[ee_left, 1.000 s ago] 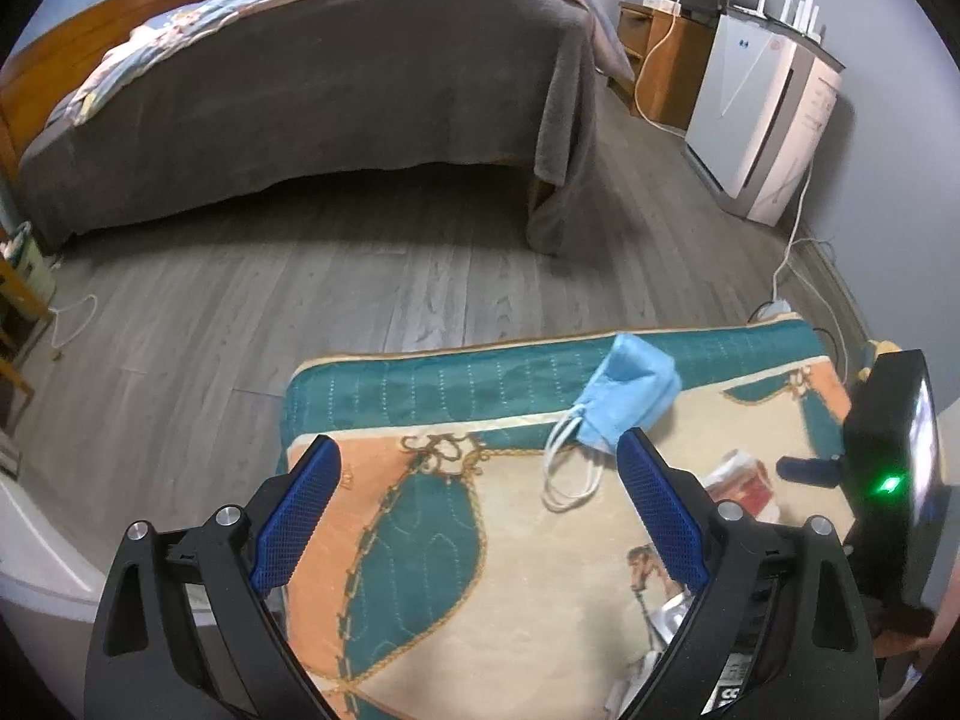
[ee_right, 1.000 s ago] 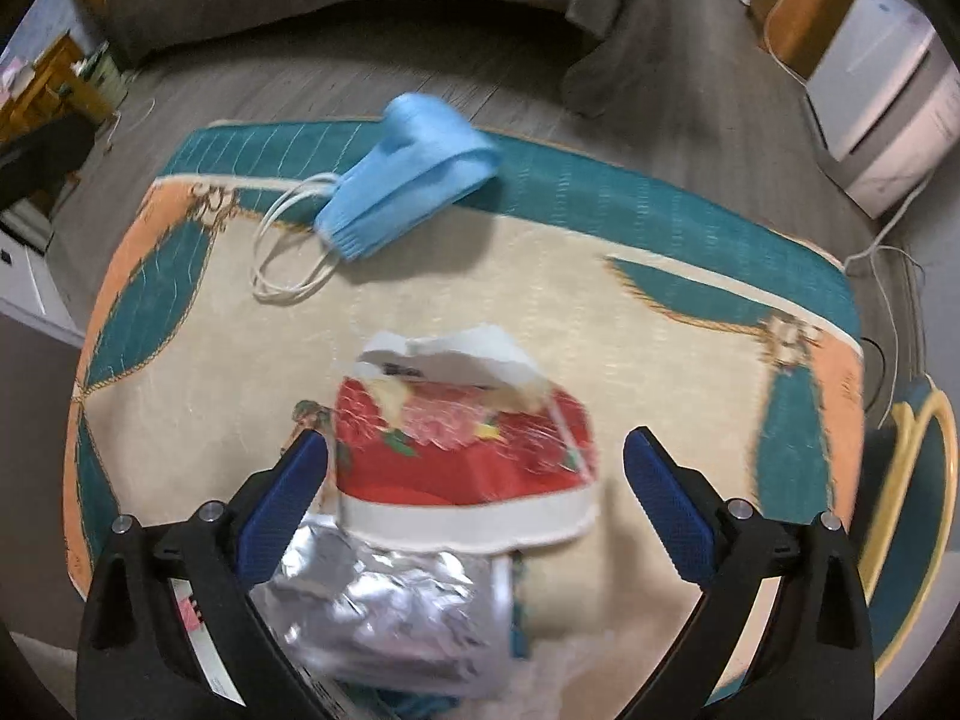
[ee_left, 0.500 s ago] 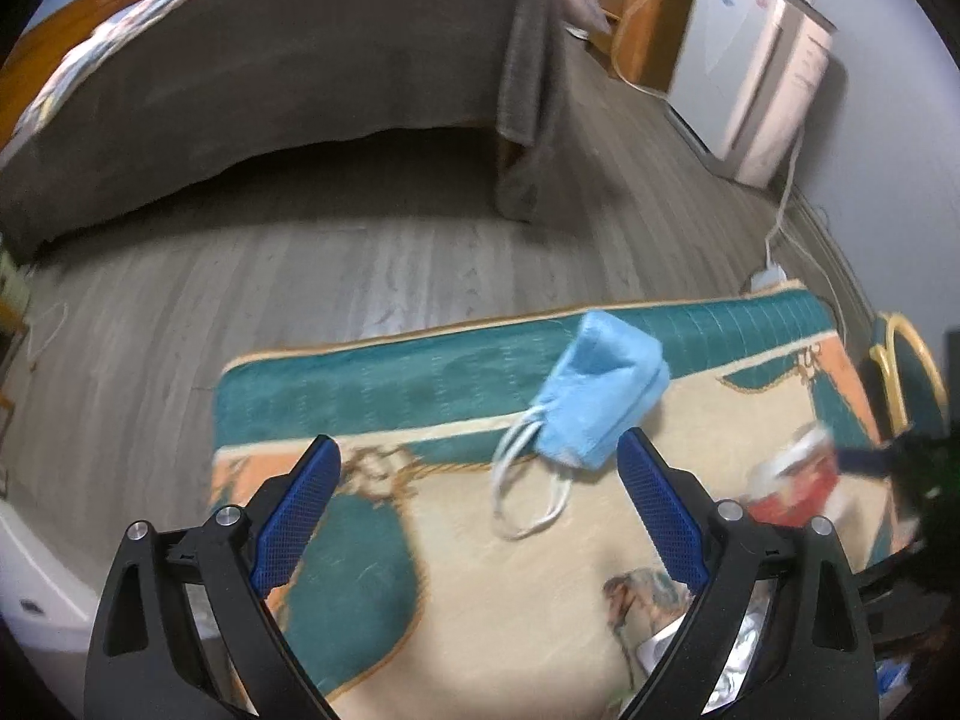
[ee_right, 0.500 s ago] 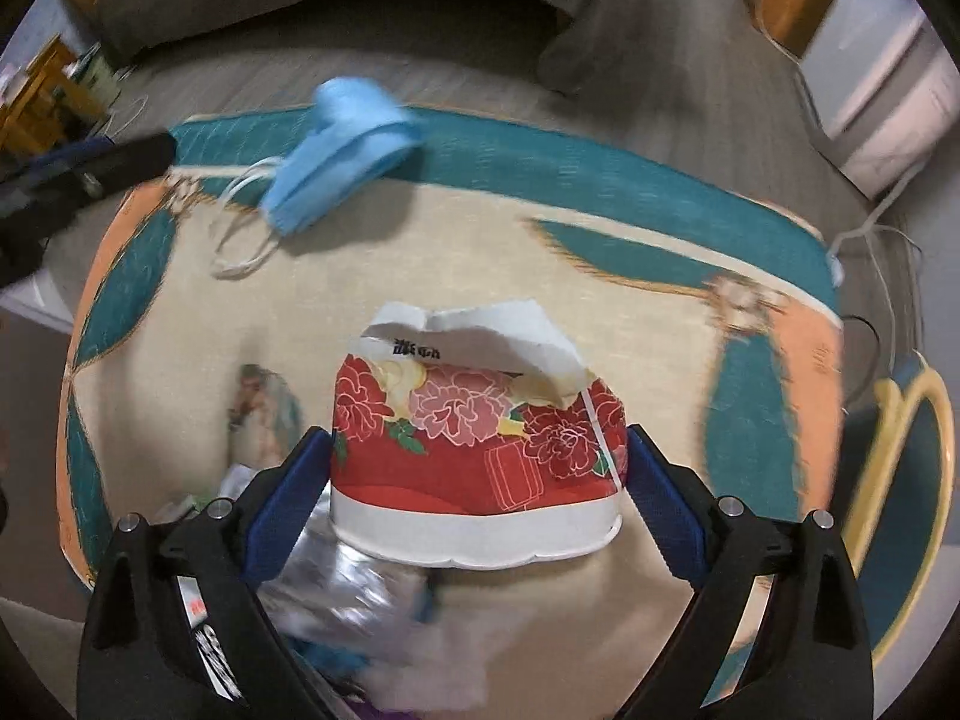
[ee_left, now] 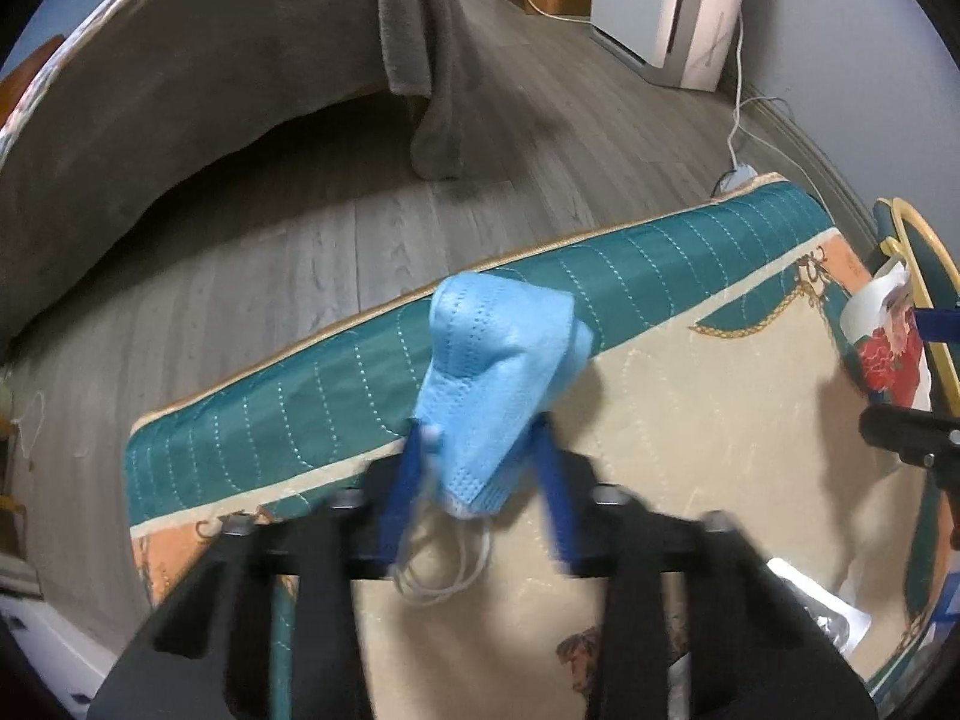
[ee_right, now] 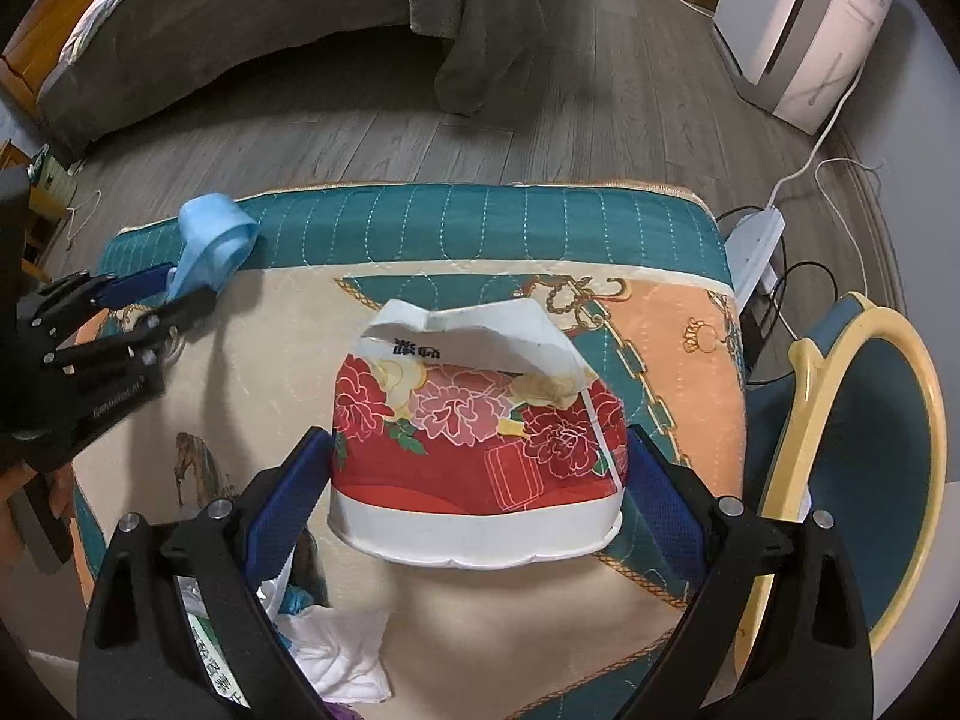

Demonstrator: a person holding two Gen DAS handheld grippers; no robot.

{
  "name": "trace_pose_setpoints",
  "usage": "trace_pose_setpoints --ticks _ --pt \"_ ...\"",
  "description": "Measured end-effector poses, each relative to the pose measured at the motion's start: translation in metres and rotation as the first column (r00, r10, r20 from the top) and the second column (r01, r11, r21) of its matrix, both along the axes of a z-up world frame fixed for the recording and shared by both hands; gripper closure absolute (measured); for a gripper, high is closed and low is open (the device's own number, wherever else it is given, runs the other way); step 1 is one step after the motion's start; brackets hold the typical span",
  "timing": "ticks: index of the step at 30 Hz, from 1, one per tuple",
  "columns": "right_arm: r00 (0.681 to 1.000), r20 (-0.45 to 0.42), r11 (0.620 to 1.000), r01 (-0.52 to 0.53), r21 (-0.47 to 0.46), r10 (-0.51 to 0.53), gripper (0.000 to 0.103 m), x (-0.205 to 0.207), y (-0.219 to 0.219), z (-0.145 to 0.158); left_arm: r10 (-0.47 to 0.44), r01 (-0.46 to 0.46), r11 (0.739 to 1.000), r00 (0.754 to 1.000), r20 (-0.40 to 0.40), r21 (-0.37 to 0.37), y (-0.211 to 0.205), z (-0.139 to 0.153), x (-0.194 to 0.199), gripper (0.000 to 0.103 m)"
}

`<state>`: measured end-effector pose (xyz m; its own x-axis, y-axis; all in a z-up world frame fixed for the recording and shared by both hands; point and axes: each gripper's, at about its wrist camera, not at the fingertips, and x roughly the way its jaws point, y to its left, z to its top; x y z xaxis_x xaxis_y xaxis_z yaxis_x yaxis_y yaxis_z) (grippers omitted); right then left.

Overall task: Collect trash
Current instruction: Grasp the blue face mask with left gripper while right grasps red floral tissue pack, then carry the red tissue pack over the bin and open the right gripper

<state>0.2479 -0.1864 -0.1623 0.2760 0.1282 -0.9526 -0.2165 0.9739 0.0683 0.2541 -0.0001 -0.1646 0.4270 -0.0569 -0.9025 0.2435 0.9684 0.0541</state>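
A light blue face mask point(ee_left: 498, 372) lies near the far teal border of a patterned mat point(ee_left: 690, 396). My left gripper point(ee_left: 477, 429) is closing its jaws on the mask's near end, with the blue pads against its sides; the white ear loops hang below. In the right wrist view the same mask point(ee_right: 213, 240) sits pinched in the left gripper point(ee_right: 174, 294). My right gripper point(ee_right: 477, 438) is shut on a crushed red paper bowl with pink flowers point(ee_right: 474, 450), holding it over the mat. That bowl point(ee_left: 882, 348) shows at the right edge of the left wrist view.
A teal bin with a yellow rim point(ee_right: 870, 450) stands right of the mat. White tissue and wrappers point(ee_right: 342, 648) lie at the near edge, with a foil wrapper point(ee_left: 822, 606). A bed under a grey blanket point(ee_left: 180, 90), a white appliance point(ee_right: 804, 30) and a power strip point(ee_right: 756, 240) lie beyond.
My left gripper has come down over the mask and its jaws have closed from wide open onto it. My right gripper took the red bowl between its pads and carried it right.
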Motion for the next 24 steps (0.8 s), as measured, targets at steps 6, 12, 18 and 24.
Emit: trace_pose_setpoints --ticks 6,12,18,24 --pt "1.000 0.018 1.000 -0.014 0.000 0.014 0.010 -0.012 -0.003 0.012 -0.003 0.003 1.000 0.999 0.043 -0.011 -0.001 0.019 -0.011 0.086" --pt "0.998 0.057 1.000 0.005 0.003 -0.005 0.010 -0.028 -0.014 0.031 -0.016 0.018 1.000 0.994 0.104 -0.011 -0.012 0.047 -0.029 0.086" --pt "0.995 0.097 1.000 0.017 -0.011 -0.015 0.010 -0.045 -0.027 0.053 -0.068 0.069 0.998 0.985 0.158 -0.005 -0.036 0.080 -0.059 0.085" --pt "0.987 0.125 0.995 0.102 0.004 -0.101 0.010 -0.051 -0.066 0.075 -0.126 0.134 0.990 0.973 0.195 -0.030 -0.077 0.106 -0.082 0.085"
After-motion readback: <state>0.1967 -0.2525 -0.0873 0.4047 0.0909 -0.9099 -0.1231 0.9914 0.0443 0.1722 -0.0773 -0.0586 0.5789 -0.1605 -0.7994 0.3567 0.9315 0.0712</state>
